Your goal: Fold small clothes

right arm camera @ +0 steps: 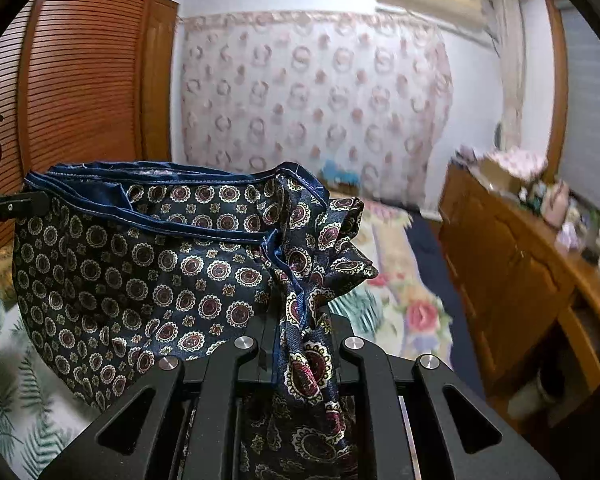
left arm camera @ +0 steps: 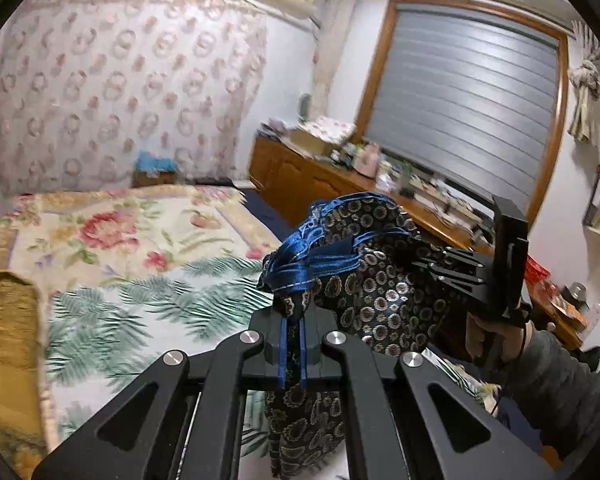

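Observation:
A small dark-blue garment (left arm camera: 372, 284) with round medallion prints and a shiny blue waistband hangs in the air between both grippers, above the bed. My left gripper (left arm camera: 293, 320) is shut on one end of its waistband, cloth bunched between the jaws. My right gripper (right arm camera: 295, 320) is shut on the other end, folds of the garment (right arm camera: 139, 264) spreading to the left. In the left wrist view the right gripper (left arm camera: 452, 270) shows side-on at the right, held by a hand. The left gripper's tip (right arm camera: 15, 204) shows at the left edge of the right wrist view.
A bed with a floral, fern-patterned blanket (left arm camera: 147, 272) lies below. A wooden cabinet (left arm camera: 300, 176) with cluttered items runs along the window wall on the right. A louvred wooden wardrobe (right arm camera: 79, 72) stands at the left, a patterned curtain behind the bed.

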The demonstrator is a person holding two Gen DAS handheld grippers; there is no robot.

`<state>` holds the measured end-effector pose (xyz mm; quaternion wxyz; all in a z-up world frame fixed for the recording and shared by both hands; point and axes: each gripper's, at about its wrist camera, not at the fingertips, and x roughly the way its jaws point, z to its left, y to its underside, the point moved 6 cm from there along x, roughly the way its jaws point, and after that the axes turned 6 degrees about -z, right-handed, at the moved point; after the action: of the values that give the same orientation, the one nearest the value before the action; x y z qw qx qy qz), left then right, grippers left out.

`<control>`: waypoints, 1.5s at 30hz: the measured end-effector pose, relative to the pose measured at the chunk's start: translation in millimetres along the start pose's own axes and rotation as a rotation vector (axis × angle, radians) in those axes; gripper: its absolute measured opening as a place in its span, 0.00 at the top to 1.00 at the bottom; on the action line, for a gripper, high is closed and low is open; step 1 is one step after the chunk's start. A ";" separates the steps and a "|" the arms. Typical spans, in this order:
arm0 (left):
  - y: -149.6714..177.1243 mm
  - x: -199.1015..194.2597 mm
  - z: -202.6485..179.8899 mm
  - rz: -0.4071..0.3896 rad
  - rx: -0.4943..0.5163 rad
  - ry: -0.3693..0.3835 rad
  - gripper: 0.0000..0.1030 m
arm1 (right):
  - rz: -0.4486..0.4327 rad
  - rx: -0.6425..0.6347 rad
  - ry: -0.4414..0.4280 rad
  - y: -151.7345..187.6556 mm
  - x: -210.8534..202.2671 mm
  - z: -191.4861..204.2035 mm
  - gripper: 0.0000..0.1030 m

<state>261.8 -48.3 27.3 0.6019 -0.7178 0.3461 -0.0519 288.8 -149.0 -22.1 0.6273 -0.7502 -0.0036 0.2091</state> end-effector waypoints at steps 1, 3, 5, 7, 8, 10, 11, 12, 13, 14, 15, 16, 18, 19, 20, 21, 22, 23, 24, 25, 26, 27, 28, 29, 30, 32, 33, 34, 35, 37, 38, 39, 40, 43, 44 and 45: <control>-1.9 -10.5 6.3 -0.010 -0.002 -0.015 0.95 | -0.010 -0.011 -0.011 -5.5 -0.1 5.3 0.88; -3.9 -29.8 20.3 -0.035 -0.009 -0.055 0.95 | -0.028 -0.032 -0.043 -17.3 2.2 18.9 0.88; -3.8 -48.6 35.0 -0.052 -0.014 -0.099 0.95 | -0.045 -0.061 -0.082 -29.4 7.9 35.7 0.88; -4.2 -69.5 52.6 -0.068 -0.011 -0.158 0.95 | -0.059 -0.089 -0.125 -41.8 15.7 54.7 0.88; -3.7 -76.3 59.6 -0.073 -0.010 -0.182 0.95 | -0.066 -0.103 -0.147 -48.5 21.2 67.9 0.88; -4.4 -96.7 76.6 -0.092 -0.022 -0.227 0.95 | -0.080 -0.127 -0.189 -62.1 33.1 92.5 0.88; -4.1 -104.6 83.8 -0.100 -0.026 -0.247 0.95 | -0.087 -0.138 -0.212 -69.5 38.8 105.4 0.88; -5.0 -114.6 92.0 -0.112 -0.033 -0.268 0.95 | -0.096 -0.151 -0.234 -77.4 44.6 118.6 0.88; -5.9 -121.5 98.2 -0.119 -0.037 -0.282 0.95 | -0.103 -0.163 -0.249 -84.6 52.0 125.7 0.88; -7.8 -129.7 105.5 -0.129 -0.041 -0.303 0.95 | -0.114 -0.175 -0.268 -95.0 61.0 134.4 0.88; -10.5 -138.0 112.4 -0.140 -0.046 -0.322 0.95 | -0.124 -0.182 -0.283 -102.0 64.4 142.2 0.88; -12.7 -143.2 117.2 -0.147 -0.051 -0.335 0.95 | -0.135 -0.189 -0.300 -111.2 69.1 150.3 0.88; -20.3 -159.4 127.4 -0.170 -0.054 -0.366 0.95 | -0.156 -0.203 -0.329 -129.3 76.1 168.0 0.88; -22.8 -165.2 130.6 -0.180 -0.052 -0.377 0.95 | -0.164 -0.211 -0.340 -137.1 84.8 171.2 0.88; -26.3 -172.3 133.3 -0.192 -0.048 -0.391 0.95 | -0.170 -0.219 -0.351 -144.5 90.0 177.7 0.88; -28.4 -179.0 136.3 -0.203 -0.046 -0.407 0.95 | -0.174 -0.230 -0.365 -153.7 95.6 187.0 0.88; -28.4 -185.2 139.9 -0.209 -0.046 -0.423 0.95 | -0.176 -0.238 -0.378 -160.0 101.7 191.9 0.88; -26.5 -190.2 142.2 -0.212 -0.049 -0.434 0.95 | -0.177 -0.247 -0.393 -166.5 108.7 199.4 0.88; -22.7 -194.7 146.1 -0.211 -0.057 -0.448 0.95 | -0.174 -0.255 -0.411 -172.2 118.5 206.9 0.88; -18.3 -196.7 149.2 -0.210 -0.065 -0.457 0.95 | -0.167 -0.261 -0.427 -167.8 134.5 201.9 0.88; -10.4 -200.5 155.5 -0.205 -0.079 -0.469 0.95 | -0.161 -0.272 -0.443 -168.5 141.5 207.8 0.88; -1.4 -203.1 162.7 -0.196 -0.094 -0.481 0.95 | -0.154 -0.284 -0.455 -162.0 147.4 202.6 0.88; 5.1 -204.3 168.8 -0.189 -0.107 -0.492 0.95 | -0.144 -0.301 -0.470 -161.0 155.2 206.7 0.88; 15.0 -204.7 177.3 -0.178 -0.125 -0.507 0.95 | -0.135 -0.317 -0.483 -160.8 163.6 209.3 0.88; 24.3 -205.9 185.3 -0.168 -0.144 -0.518 0.95 | -0.121 -0.337 -0.496 -157.5 173.8 217.0 0.88; 50.5 -205.5 206.0 -0.139 -0.202 -0.541 0.95 | -0.093 -0.369 -0.523 -148.0 185.6 214.7 0.88; 61.5 -204.6 212.9 -0.124 -0.224 -0.549 0.95 | -0.078 -0.384 -0.536 -147.3 197.0 220.4 0.88; 73.4 -201.9 221.0 -0.108 -0.246 -0.561 0.95 | -0.061 -0.403 -0.550 -141.7 208.4 227.5 0.88; 82.8 -200.0 227.8 -0.096 -0.262 -0.573 0.95 | -0.049 -0.419 -0.561 -136.5 218.4 234.6 0.88; 104.1 -196.1 240.9 -0.072 -0.299 -0.592 0.95 | -0.027 -0.457 -0.574 -128.1 238.2 248.9 0.88; 109.8 -195.9 244.9 -0.068 -0.310 -0.598 0.95 | -0.022 -0.475 -0.576 -124.7 246.1 254.4 0.88; 116.5 -195.2 249.0 -0.060 -0.319 -0.610 0.95 | -0.021 -0.492 -0.580 -122.6 253.5 259.9 0.88; 121.4 -195.4 252.3 -0.056 -0.323 -0.619 0.95 | -0.019 -0.507 -0.583 -120.7 261.0 264.5 0.88; 132.3 -196.8 255.7 -0.050 -0.335 -0.632 0.95 | -0.004 -0.519 -0.588 -120.8 277.1 269.3 0.88; 134.6 -196.7 256.0 -0.046 -0.335 -0.638 0.95 | -0.001 -0.521 -0.592 -122.2 282.7 270.6 0.87; 136.2 -194.9 256.0 -0.042 -0.333 -0.644 0.95 | 0.000 -0.521 -0.598 -124.7 289.0 271.5 0.87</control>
<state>181.2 267.9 -97.7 0.5538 -0.7924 0.1277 0.2217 498.1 210.1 -28.0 0.3874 -0.7902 -0.2387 0.4104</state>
